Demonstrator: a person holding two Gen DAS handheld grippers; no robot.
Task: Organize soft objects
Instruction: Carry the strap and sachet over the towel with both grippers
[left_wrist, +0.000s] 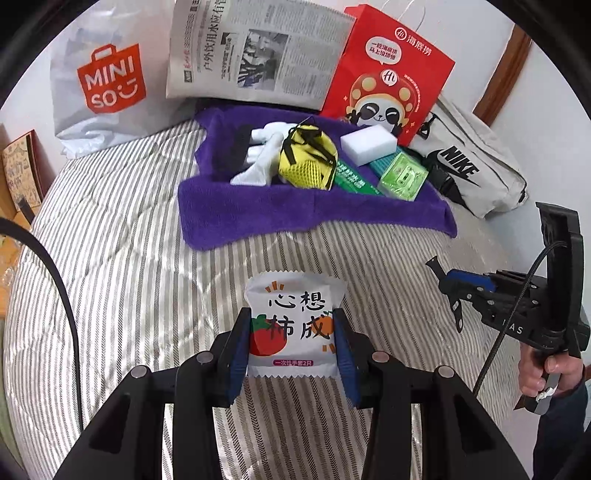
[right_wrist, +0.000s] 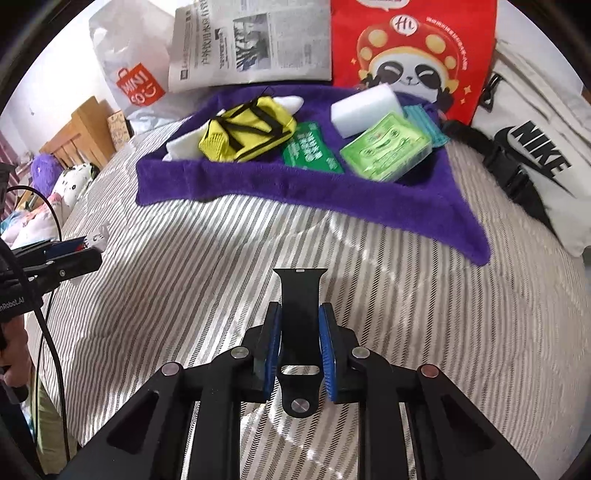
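Observation:
My left gripper (left_wrist: 293, 325) is shut on a white packet with a persimmon print (left_wrist: 293, 325), held over the striped bed. My right gripper (right_wrist: 300, 321) is shut on a black watch strap (right_wrist: 300, 314); it also shows at the right of the left wrist view (left_wrist: 448, 291). Ahead lies a purple towel (left_wrist: 258, 206) (right_wrist: 258, 181) carrying a yellow mesh pouch (left_wrist: 306, 157) (right_wrist: 247, 133), white gloves (left_wrist: 264, 155), a white sponge block (left_wrist: 367, 142) (right_wrist: 364, 109), a green packet (right_wrist: 310, 147) and a green clear box (left_wrist: 400, 177) (right_wrist: 386, 149).
Behind the towel stand a white Miniso bag (left_wrist: 107, 85), a newspaper (left_wrist: 255, 51) and a red paper bag (left_wrist: 391, 74). A grey Nike bag (left_wrist: 472, 166) (right_wrist: 535, 155) lies at the right. Plush toys and a wooden headboard (right_wrist: 74, 136) are at the far left.

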